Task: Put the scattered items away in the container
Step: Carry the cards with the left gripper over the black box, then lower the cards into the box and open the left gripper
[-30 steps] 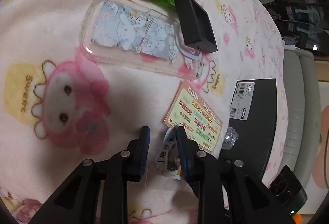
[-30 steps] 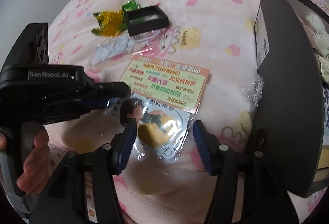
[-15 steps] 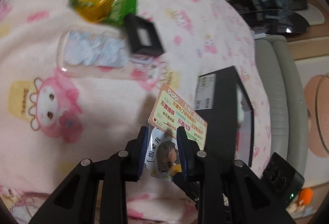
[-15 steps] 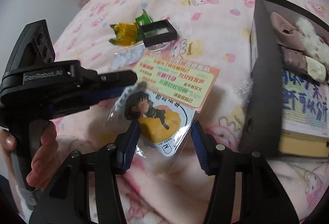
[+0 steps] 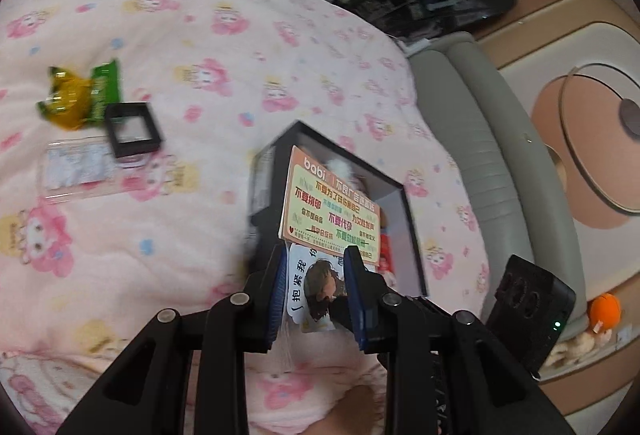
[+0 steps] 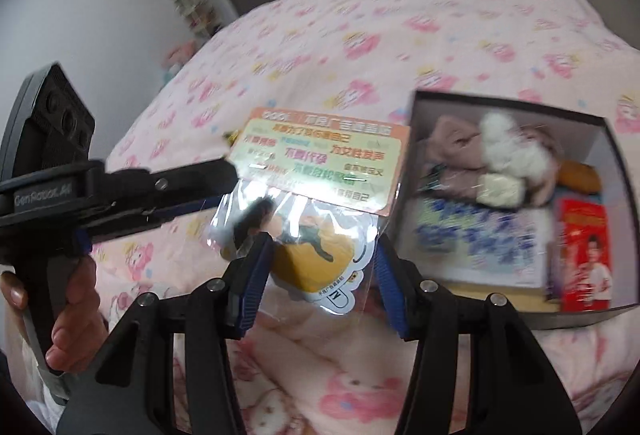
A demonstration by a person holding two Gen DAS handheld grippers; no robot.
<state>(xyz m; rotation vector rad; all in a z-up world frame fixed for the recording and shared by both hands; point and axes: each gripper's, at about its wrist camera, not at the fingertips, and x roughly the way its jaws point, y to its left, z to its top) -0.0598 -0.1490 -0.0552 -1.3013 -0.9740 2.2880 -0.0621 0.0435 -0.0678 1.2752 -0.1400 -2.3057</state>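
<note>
My left gripper (image 5: 316,267) is shut on a clear sticker packet (image 5: 332,211) with an orange card top and a cartoon girl sticker. It holds the packet in the air beside the black box (image 5: 408,219). In the right wrist view the packet (image 6: 320,195) hangs from the left gripper's fingers (image 6: 216,179), just left of the open black box (image 6: 616,163), which holds plush items, a booklet and a red packet. My right gripper (image 6: 320,267) is open and empty, with the packet's lower end between its fingers.
On the pink blanket (image 5: 160,235) lie a yellow-green snack packet (image 5: 80,95), a small black frame box (image 5: 130,131) and a clear phone case (image 5: 80,171). A grey bed edge (image 5: 500,155) runs on the right.
My left gripper has lifted the sticker packet off the blanket and carried it up and right to the black box. My right gripper has risen with it and stayed open.
</note>
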